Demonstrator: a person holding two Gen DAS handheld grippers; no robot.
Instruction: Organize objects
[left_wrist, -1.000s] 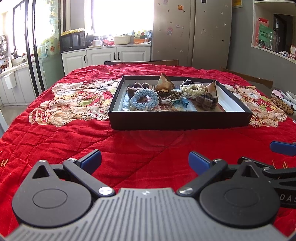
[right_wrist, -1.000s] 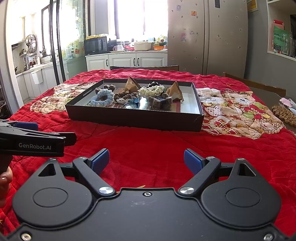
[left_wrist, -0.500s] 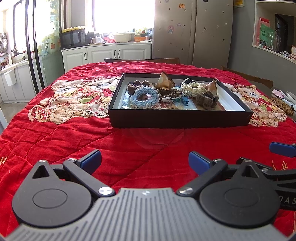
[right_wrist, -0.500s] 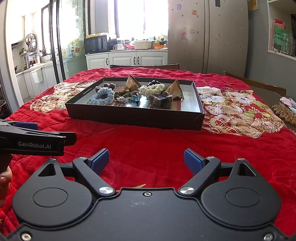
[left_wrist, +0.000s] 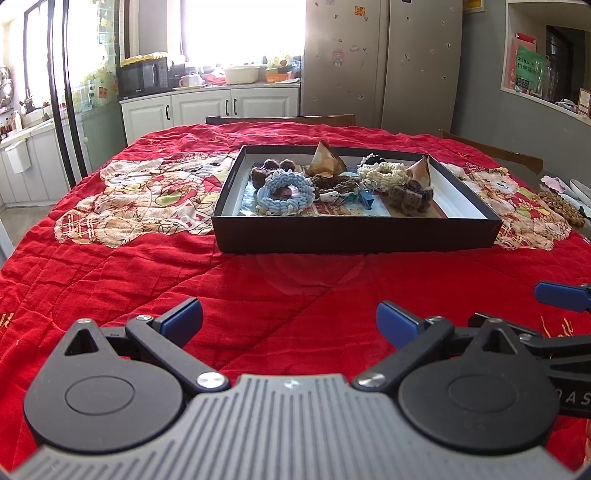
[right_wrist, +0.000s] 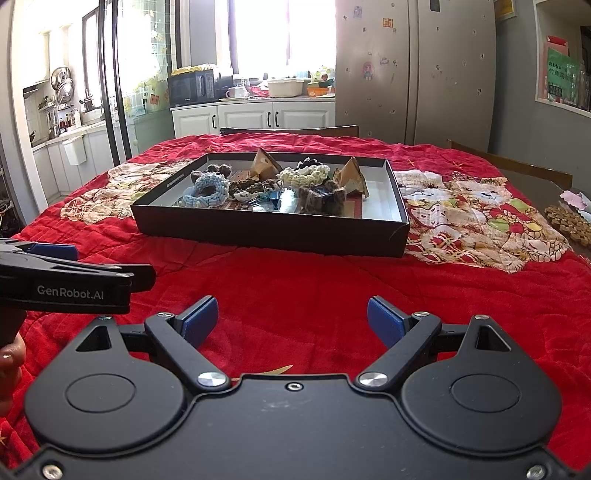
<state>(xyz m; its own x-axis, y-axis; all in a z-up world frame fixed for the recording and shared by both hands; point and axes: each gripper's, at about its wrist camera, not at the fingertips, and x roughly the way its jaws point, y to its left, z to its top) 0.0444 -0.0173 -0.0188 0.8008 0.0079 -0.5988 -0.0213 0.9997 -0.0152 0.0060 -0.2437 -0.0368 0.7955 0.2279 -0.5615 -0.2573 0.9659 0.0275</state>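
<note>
Nearest: left gripper (left_wrist: 289, 316) and right gripper (right_wrist: 291, 320), both spread wide, empty, over red quilt (left_wrist: 258, 288). Beyond: shallow black tray (left_wrist: 354, 232) holding blue crochet ring (left_wrist: 285, 189), cream scrunchie (left_wrist: 384, 172), brown knits, two folded paper pyramids.

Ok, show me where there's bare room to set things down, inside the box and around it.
Inside the black box, only the white floor strip along its right wall is bare; the hair ties and paper cones crowd the left and middle. Outside, the red quilt lies bare between the box and both open grippers, left and right.
</note>
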